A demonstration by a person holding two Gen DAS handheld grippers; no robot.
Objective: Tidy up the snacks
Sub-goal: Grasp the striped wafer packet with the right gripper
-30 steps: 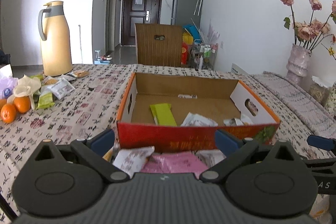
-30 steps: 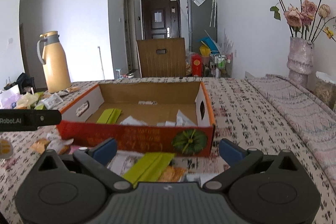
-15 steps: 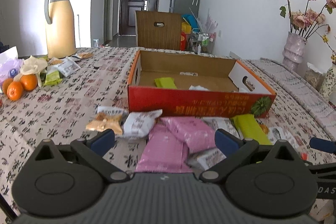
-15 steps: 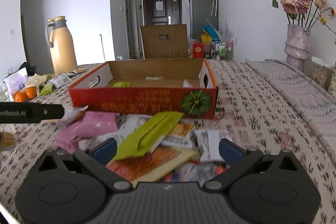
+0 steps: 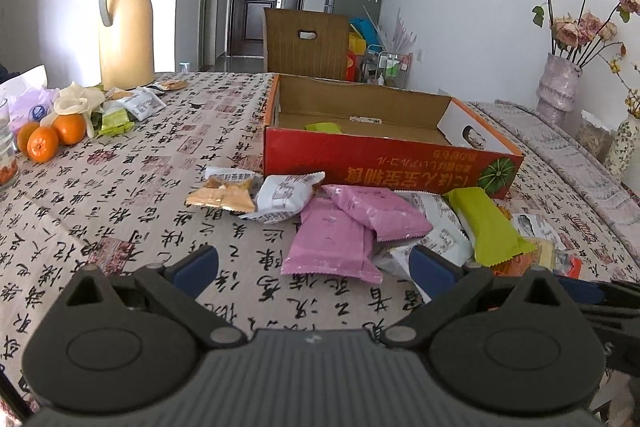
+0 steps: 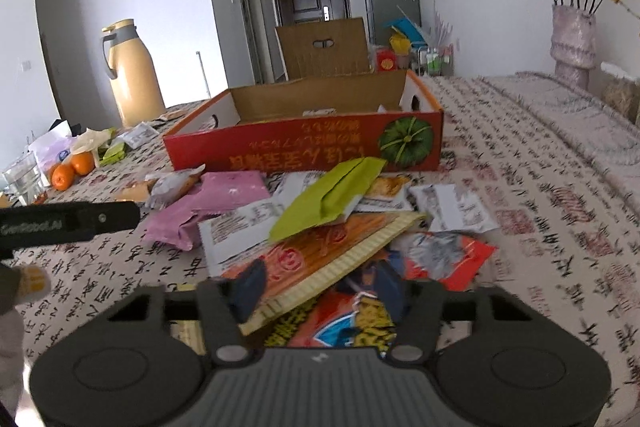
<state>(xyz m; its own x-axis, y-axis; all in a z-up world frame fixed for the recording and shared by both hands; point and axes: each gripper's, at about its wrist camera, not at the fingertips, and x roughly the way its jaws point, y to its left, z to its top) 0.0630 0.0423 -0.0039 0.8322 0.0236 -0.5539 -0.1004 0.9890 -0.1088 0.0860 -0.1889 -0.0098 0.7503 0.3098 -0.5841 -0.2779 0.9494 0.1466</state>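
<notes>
Snack packets are heaped on the tablecloth (image 5: 120, 211) right in front of the red cardboard box (image 5: 384, 157), pink packets (image 5: 344, 227) and a green packet (image 6: 332, 195) on top. Left gripper (image 5: 314, 265) hangs spread wide over the cloth, gripping nothing. Right gripper (image 6: 320, 287) has its fingers partly closed around the orange packet (image 6: 320, 267) and stuff under it, but can't tell if it's actually clamped.

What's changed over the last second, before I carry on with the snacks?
Both grippers backed away from the box. The right gripper narrowed its fingers around packets in the pile in front of the box; grip unclear. The left gripper stayed open and empty. Box, flask and oranges stayed put.
</notes>
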